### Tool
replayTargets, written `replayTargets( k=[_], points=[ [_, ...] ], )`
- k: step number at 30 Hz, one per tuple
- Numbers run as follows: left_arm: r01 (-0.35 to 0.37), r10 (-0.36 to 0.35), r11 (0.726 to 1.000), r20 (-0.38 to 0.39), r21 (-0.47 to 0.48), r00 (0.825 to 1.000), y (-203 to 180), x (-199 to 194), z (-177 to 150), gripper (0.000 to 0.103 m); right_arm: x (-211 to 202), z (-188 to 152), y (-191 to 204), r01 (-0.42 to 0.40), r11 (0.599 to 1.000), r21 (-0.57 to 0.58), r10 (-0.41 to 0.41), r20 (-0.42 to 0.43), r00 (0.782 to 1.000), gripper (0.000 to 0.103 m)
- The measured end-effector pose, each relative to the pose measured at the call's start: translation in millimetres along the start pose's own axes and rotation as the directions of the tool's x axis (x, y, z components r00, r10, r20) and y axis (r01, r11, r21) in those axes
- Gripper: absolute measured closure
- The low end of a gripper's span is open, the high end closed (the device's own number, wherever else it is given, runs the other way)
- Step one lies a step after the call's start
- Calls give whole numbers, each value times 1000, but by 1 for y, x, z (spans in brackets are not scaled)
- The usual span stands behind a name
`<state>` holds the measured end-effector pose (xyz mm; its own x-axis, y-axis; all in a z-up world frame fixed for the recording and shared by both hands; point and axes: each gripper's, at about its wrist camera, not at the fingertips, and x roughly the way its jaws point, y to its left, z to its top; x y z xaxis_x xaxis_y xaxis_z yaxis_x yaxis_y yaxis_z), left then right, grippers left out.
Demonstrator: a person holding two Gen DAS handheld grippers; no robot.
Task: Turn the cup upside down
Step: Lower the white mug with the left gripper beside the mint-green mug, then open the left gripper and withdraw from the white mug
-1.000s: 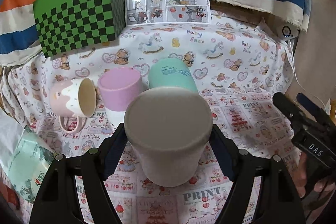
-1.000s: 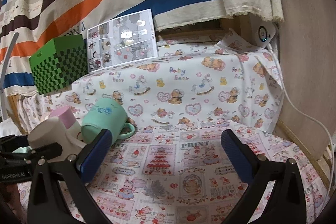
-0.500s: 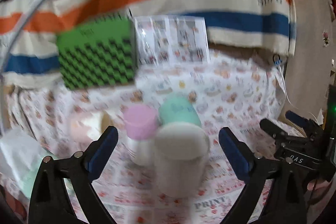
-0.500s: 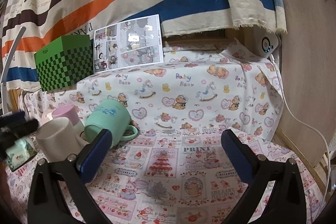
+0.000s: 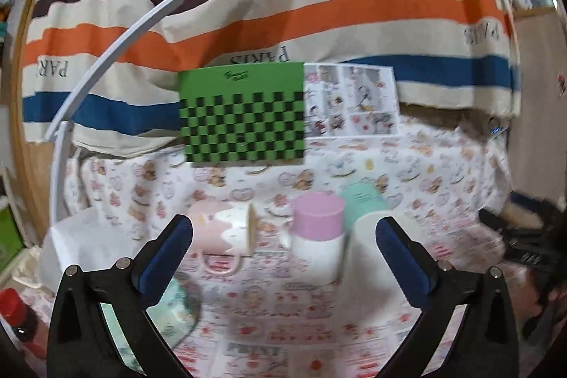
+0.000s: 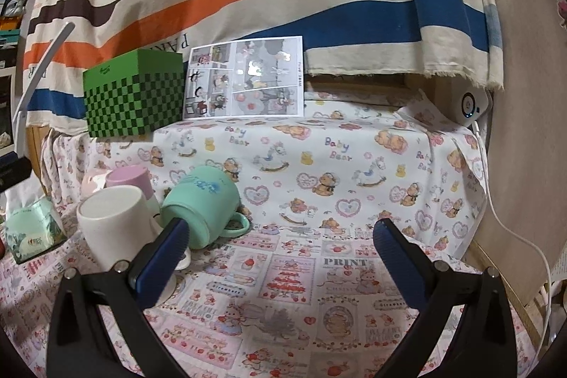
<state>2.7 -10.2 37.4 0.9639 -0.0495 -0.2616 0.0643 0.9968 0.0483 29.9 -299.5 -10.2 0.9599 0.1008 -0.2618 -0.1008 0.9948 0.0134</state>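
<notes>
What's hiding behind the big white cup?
Behind the white cup stands a cup with a pink top, and beside it a mint mug lies on its side. The white cup covers the pink one's lower part. A pale pink mug peeks out farther back.

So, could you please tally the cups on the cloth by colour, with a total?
White cup: 1
Mint green cup: 1
Pink-lilac and white cup: 1
Pale pink and cream cup: 1
Total: 4 cups
</notes>
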Motion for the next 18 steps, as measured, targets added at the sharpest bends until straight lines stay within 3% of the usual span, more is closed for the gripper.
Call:
replayTargets(
  k=[9, 18],
  points=[
    [-8, 8, 1000, -1, 3, 1000, 5, 1, -18, 0, 1, 0, 0, -3, 1000, -1, 3, -5, 1000, 0],
    [5, -6, 998, -22, -61, 1000, 20, 7, -27, 0, 1, 0, -1, -1, 1000, 0, 1, -3, 1000, 0]
  ],
)
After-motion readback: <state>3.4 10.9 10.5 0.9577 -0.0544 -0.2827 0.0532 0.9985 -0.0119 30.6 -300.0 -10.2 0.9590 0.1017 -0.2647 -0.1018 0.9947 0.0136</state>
